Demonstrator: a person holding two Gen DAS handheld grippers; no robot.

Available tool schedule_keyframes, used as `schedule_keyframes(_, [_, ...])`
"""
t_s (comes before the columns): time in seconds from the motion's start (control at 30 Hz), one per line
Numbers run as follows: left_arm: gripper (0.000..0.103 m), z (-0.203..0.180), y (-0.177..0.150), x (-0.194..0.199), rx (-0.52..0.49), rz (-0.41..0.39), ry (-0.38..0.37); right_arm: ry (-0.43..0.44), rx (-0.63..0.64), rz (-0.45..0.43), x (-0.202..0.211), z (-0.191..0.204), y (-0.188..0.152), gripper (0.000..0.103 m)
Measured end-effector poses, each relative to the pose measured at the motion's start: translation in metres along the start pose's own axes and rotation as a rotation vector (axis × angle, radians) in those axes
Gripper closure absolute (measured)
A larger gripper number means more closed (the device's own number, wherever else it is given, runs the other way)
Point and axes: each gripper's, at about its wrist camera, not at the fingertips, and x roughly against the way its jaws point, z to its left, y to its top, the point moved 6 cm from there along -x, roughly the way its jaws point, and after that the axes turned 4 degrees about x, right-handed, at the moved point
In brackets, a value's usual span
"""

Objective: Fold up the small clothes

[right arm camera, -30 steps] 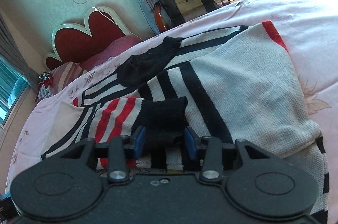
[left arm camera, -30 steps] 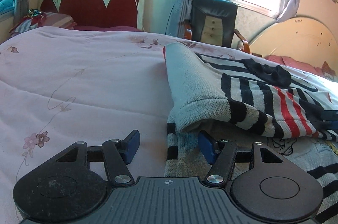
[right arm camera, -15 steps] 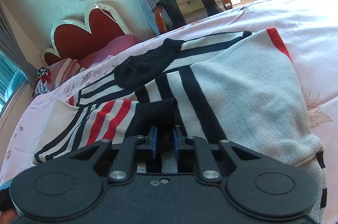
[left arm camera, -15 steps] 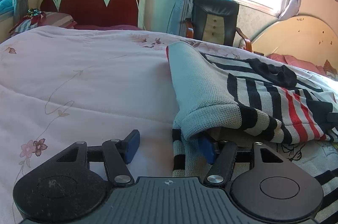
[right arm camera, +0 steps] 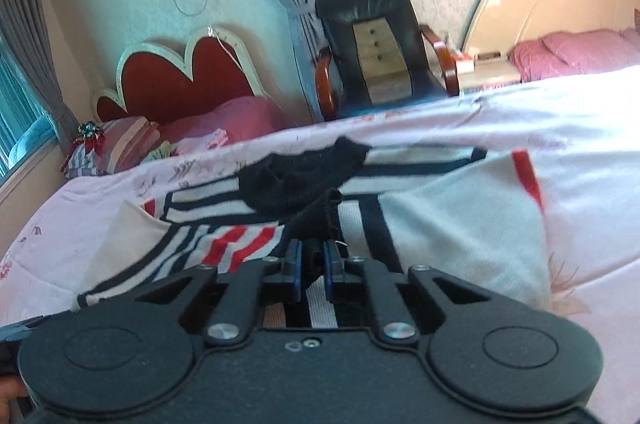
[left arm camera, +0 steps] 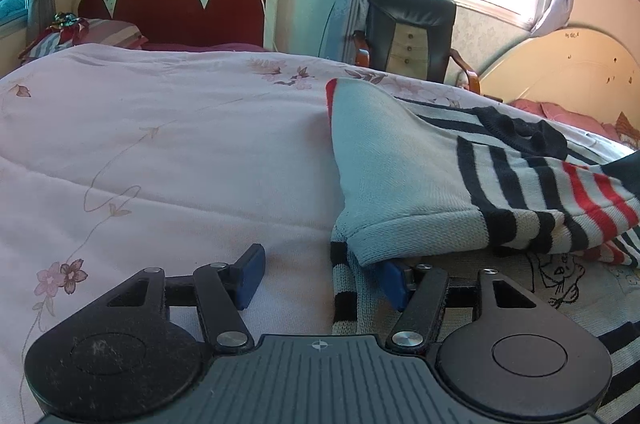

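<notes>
A small grey knit sweater [left arm camera: 404,180] with black and red stripes lies on the pink bed quilt [left arm camera: 160,152]; it also shows in the right wrist view [right arm camera: 452,224]. My left gripper [left arm camera: 320,278] is open, low on the quilt, straddling the sweater's lower left edge; its right fingertip [left arm camera: 394,284] is tucked under the folded sleeve. My right gripper [right arm camera: 311,270] is shut on the black cuff [right arm camera: 320,220] of the striped sleeve and holds it lifted above the sweater.
A red scalloped headboard [left arm camera: 188,0] and striped pillows [left arm camera: 84,32] stand at the far left. A black armchair [left arm camera: 408,28] sits by the window. A second bed with a cream headboard [left arm camera: 560,64] is at the right.
My right gripper closed on the black cuff and lifted it up and away. My left gripper slid forward so its right finger went under the folded sleeve.
</notes>
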Motion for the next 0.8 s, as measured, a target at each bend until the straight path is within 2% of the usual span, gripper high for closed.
schedule_keyframes(0.1, [0.041, 0.000, 0.000, -0.001, 0.000, 0.001, -0.002, -0.031, 0.018, -0.035, 0.019, -0.012, 0.007, 0.093])
schedule_keyframes(0.13, [0.041, 0.000, 0.000, -0.001, -0.001, 0.002, -0.002, -0.047, 0.026, -0.026, 0.019, -0.017, 0.005, 0.097])
schedule_keyframes(0.23, [0.041, -0.001, 0.000, -0.001, -0.006, 0.005, -0.001, -0.086, -0.004, 0.060, 0.005, -0.037, -0.010, 0.098])
schedule_keyframes(0.37, [0.042, -0.002, 0.003, 0.004, -0.003, -0.001, -0.021, -0.094, -0.017, 0.075, 0.003, -0.044, -0.019, 0.102])
schedule_keyframes(0.4, [0.042, -0.002, 0.003, 0.006, 0.001, -0.008, -0.032, -0.084, -0.031, 0.080, 0.004, -0.045, -0.020, 0.097])
schedule_keyframes(0.5, [0.042, -0.003, 0.000, 0.007, 0.002, -0.016, -0.051, -0.032, -0.119, 0.088, 0.005, -0.051, -0.024, 0.067])
schedule_keyframes(0.53, [0.042, -0.004, 0.000, 0.006, 0.003, -0.013, -0.051, -0.013, -0.147, 0.092, 0.004, -0.053, -0.026, 0.065])
schedule_keyframes(0.63, [0.042, -0.004, 0.002, 0.005, 0.009, -0.017, -0.056, 0.038, -0.229, 0.127, -0.009, -0.057, -0.031, 0.067])
schedule_keyframes(0.7, [0.042, -0.006, 0.003, 0.003, 0.006, -0.018, -0.063, 0.037, -0.234, 0.157, -0.021, -0.055, -0.035, 0.069])
schedule_keyframes(0.77, [0.042, -0.008, 0.003, 0.000, -0.004, -0.009, -0.054, 0.003, -0.191, 0.174, -0.029, -0.048, -0.037, 0.081])
schedule_keyframes(0.8, [0.042, -0.008, 0.003, -0.001, -0.006, -0.005, -0.046, -0.008, -0.152, 0.170, -0.030, -0.043, -0.036, 0.093])
